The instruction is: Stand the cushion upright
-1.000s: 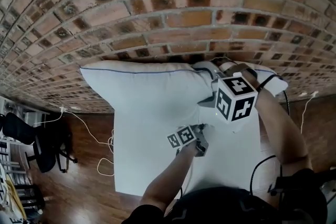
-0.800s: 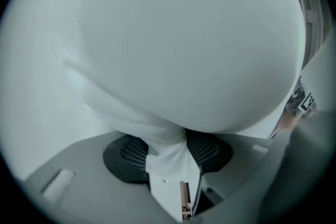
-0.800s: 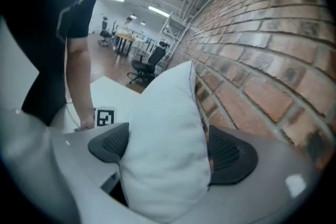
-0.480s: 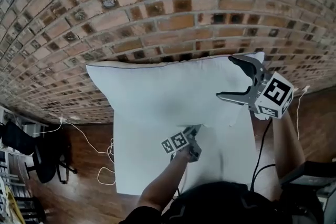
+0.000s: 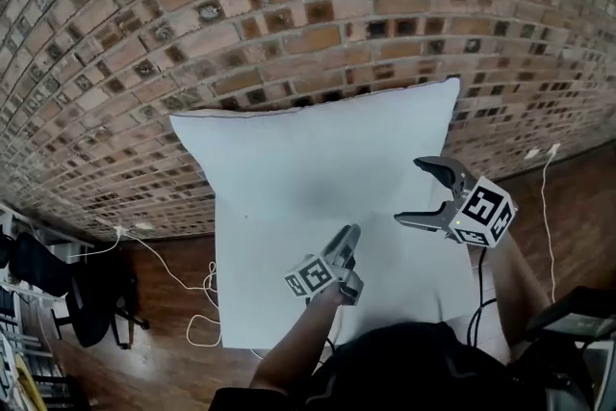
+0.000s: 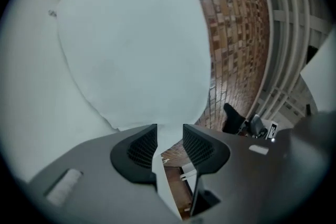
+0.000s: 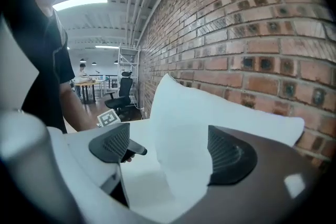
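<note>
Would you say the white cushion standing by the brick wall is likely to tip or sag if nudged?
Probably light and soft: the cushion looks puffed, with pointed corners. Standing on edge against the brick wall, it would likely just dent if pushed toward it; a sideways nudge might topple it onto the table.

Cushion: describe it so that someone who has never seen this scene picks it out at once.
Find the brick wall across the back of the head view, then the white table in front of it. The cushion stands upright at the table's far edge, against the bricks. It is the only soft thing there: wide, white, with pointed corners.
</note>
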The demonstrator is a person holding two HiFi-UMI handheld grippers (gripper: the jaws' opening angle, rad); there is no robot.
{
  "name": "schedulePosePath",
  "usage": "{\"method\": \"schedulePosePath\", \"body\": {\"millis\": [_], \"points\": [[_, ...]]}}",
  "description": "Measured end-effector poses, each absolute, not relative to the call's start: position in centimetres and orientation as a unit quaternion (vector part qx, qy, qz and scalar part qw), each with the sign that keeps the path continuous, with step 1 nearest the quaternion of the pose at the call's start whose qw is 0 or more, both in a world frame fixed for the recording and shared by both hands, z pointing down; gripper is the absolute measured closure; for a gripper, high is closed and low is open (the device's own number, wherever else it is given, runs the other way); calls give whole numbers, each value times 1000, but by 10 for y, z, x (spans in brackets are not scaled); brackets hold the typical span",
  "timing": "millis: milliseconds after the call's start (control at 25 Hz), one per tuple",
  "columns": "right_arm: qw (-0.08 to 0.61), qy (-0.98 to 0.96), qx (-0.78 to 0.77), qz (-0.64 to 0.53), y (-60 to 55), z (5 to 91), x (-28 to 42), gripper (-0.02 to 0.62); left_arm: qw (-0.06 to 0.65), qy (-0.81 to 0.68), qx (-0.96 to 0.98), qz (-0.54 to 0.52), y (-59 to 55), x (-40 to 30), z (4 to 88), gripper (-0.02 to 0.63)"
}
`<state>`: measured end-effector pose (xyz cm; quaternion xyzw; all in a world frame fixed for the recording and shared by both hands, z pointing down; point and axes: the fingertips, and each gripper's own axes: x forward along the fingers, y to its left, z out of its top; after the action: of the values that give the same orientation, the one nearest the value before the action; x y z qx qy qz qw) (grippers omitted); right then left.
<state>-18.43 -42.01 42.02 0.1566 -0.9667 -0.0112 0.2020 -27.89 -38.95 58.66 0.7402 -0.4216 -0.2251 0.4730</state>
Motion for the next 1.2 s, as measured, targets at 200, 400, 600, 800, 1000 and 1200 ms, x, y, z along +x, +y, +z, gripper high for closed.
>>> {"method": "schedulePosePath", "body": {"millis": [200,400,600,800,1000,1200], "points": [[149,-970,188,32,-395,411,-180,132,338,-457,803,-180,-354,-308,534,511],[146,-964,214,56,-374,422,-173,133,281,-469,819,-171,-330,-334,509,540],[133,-953,256,88,-372,434,-152,133,243,-509,813,-144,-304,-365,506,578],[109,-940,294,135,-377,447,-133,133,232,-547,792,-140,-278,-406,505,606],[113,-932,307,154,-366,460,-122,133,191,-586,781,-101,-254,-435,503,606],[97,-935,308,147,-347,452,-111,174,167,-575,796,-88,-248,-432,479,606]]}}
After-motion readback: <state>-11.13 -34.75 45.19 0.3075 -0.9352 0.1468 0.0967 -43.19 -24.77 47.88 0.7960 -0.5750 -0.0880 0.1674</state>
